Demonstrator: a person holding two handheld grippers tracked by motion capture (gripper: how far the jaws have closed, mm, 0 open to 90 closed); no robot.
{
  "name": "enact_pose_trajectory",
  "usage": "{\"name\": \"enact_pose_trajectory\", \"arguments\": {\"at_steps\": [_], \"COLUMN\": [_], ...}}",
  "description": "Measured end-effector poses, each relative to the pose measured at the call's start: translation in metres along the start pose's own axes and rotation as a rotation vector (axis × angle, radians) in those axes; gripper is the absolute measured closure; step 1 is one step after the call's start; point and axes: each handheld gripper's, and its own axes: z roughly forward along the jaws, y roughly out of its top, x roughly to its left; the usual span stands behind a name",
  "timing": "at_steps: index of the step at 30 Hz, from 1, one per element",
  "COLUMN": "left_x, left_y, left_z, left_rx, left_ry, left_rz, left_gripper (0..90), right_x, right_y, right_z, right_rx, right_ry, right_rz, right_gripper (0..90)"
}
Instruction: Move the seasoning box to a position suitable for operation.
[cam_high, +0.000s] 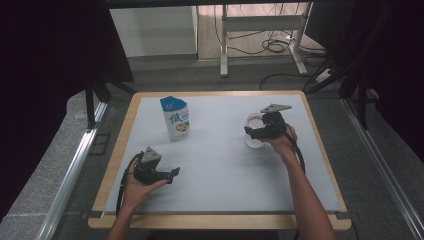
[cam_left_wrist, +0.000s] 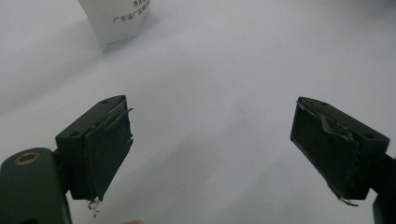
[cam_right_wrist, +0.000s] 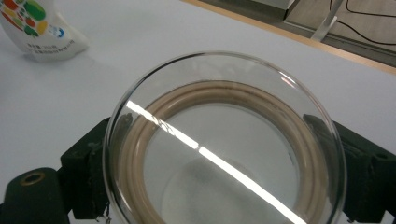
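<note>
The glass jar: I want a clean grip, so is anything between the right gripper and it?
Nothing visible is. In the right gripper view the glass jar sits directly between the right gripper's jaws, one on each side. The pouch stands apart, further left on the table.

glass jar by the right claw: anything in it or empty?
Empty. Looking down into the glass jar from the right gripper view, there is just clear wall, a tan ring and bare bottom. It stands upright on the table.

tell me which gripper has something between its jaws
The right gripper: its jaws flank a clear glass jar. The left gripper has bare table between its jaws.
</note>
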Motion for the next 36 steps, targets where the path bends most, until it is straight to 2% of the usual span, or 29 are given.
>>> {"name": "enact_pose_trajectory", "arguments": {"at_steps": [7, 13, 24, 27, 32, 36], "left_x": [-0.001, -0.002, -0.003, -0.003, -0.005, -0.006], "left_y": [0.0, 0.001, 0.001, 0.001, 0.001, 0.001], "left_z": [0.001, 0.0, 0.002, 0.003, 0.004, 0.006], "left_rx": [0.001, -0.003, 0.003, 0.008, 0.01, 0.013], "left_ry": [-0.005, -0.013, -0.017, -0.019, -0.021, -0.022], "left_rz": [0.0, -0.003, -0.002, -0.001, 0.002, 0.006], "left_gripper": [12.4, 12.6, 12.6, 12.6, 12.6, 12.5], "right_x": [0.009, 0.021, 0.04, 0.046, 0.058, 0.062], "right_y": [0.002, -0.006, -0.028, -0.033, -0.04, -0.044], "right_z": [-0.018, -0.036, -0.057, -0.06, -0.06, -0.058], "right_rx": [-0.006, 0.002, -0.006, -0.001, 0.009, -0.008], "right_ry": [0.012, 0.023, 0.047, 0.038, 0.006, -0.005], "right_rz": [-0.019, -0.042, -0.013, -0.004, 0.04, 0.061], "right_gripper": [11.5, 11.5, 11.5, 11.5, 11.5, 11.4]}}
